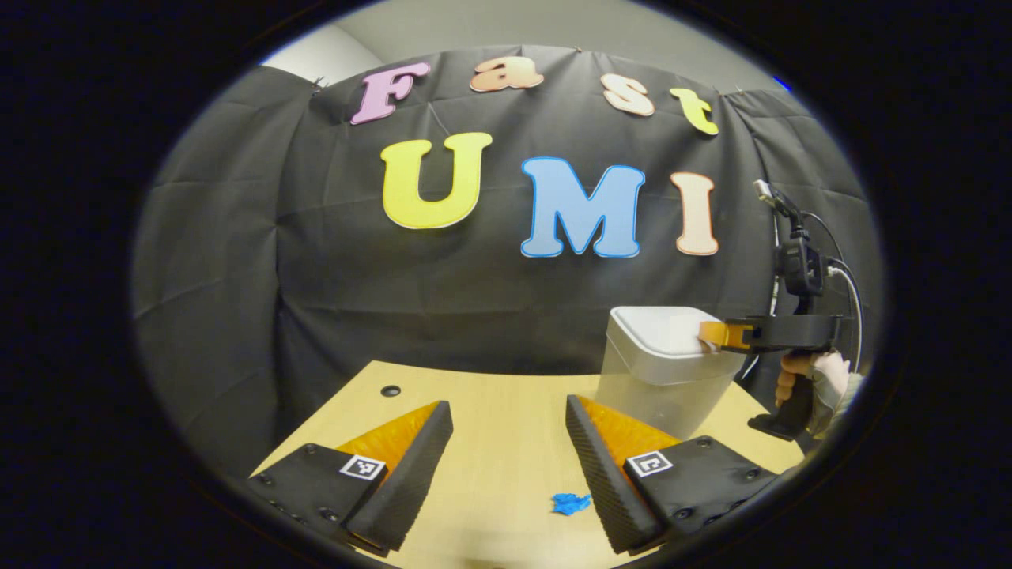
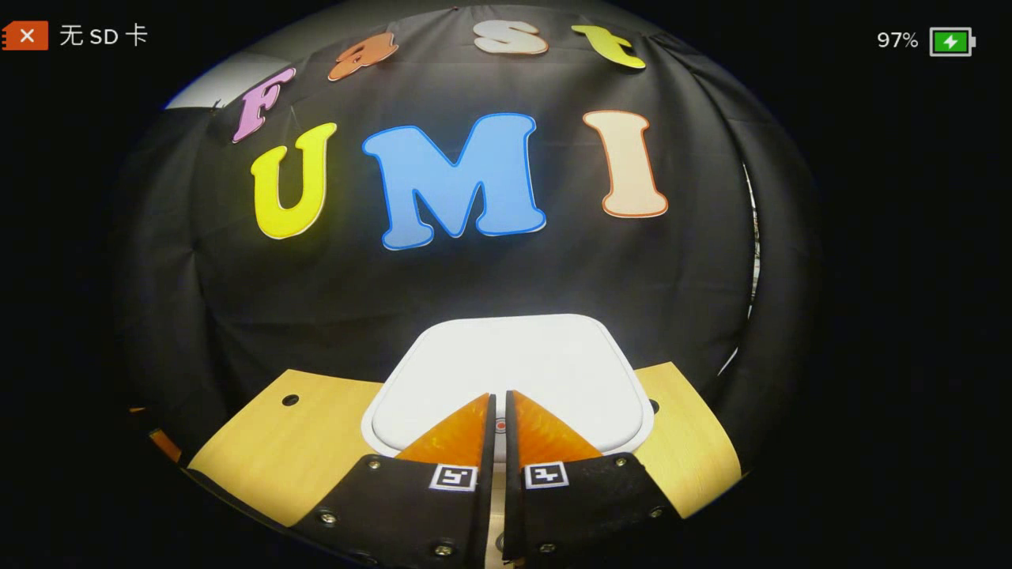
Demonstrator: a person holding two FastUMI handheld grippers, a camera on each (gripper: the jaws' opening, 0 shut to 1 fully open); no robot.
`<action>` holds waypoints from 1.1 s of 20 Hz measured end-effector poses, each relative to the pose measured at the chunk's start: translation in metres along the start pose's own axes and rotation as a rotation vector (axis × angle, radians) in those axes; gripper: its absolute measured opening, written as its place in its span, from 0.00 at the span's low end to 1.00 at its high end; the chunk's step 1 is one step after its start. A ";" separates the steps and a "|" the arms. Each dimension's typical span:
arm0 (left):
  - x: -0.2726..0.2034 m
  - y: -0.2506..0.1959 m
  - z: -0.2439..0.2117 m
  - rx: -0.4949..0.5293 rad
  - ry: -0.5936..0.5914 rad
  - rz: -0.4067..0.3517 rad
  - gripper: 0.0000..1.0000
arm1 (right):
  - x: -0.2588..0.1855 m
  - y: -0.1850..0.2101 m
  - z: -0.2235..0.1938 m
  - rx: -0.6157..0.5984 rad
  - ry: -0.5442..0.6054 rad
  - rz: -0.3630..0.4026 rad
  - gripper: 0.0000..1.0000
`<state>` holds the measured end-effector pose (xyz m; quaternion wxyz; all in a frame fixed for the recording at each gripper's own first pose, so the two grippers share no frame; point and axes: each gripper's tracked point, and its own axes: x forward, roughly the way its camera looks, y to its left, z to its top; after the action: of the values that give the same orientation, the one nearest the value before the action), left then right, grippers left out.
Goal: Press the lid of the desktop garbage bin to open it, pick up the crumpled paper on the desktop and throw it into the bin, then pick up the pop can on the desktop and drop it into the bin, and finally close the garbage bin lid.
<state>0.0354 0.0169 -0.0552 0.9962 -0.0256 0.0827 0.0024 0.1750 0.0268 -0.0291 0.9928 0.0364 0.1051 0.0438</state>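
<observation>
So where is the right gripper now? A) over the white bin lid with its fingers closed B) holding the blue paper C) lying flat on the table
A: in the right gripper view the right gripper has its fingers nearly together over the closed lid of the bin, with nothing between them.

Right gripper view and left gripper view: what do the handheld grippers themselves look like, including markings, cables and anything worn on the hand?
Each gripper has two wedge-shaped fingers with ribbed inner faces on black screwed plates, each carrying a square black-and-white tag. The left gripper and right gripper match. Farther off, the right one shows a black pistol handle, top camera, cables, and a light-gloved hand.
</observation>
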 end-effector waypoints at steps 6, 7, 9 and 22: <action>-0.001 -0.004 -0.002 0.004 0.002 -0.013 0.95 | 0.001 -0.001 -0.005 0.059 -0.007 0.020 0.08; -0.001 -0.005 -0.003 0.004 0.003 -0.015 0.95 | 0.001 -0.001 -0.006 0.053 -0.004 0.021 0.08; 0.000 -0.004 -0.003 0.004 0.007 -0.017 0.95 | 0.001 0.000 -0.008 0.009 -0.006 0.011 0.08; -0.004 -0.006 -0.002 0.001 0.000 -0.032 0.95 | -0.001 0.000 -0.007 -0.011 -0.048 0.000 0.03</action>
<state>0.0310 0.0104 -0.0566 0.9962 -0.0262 0.0821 -0.0134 0.1723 0.0271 -0.0356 0.9952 0.0319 0.0810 0.0437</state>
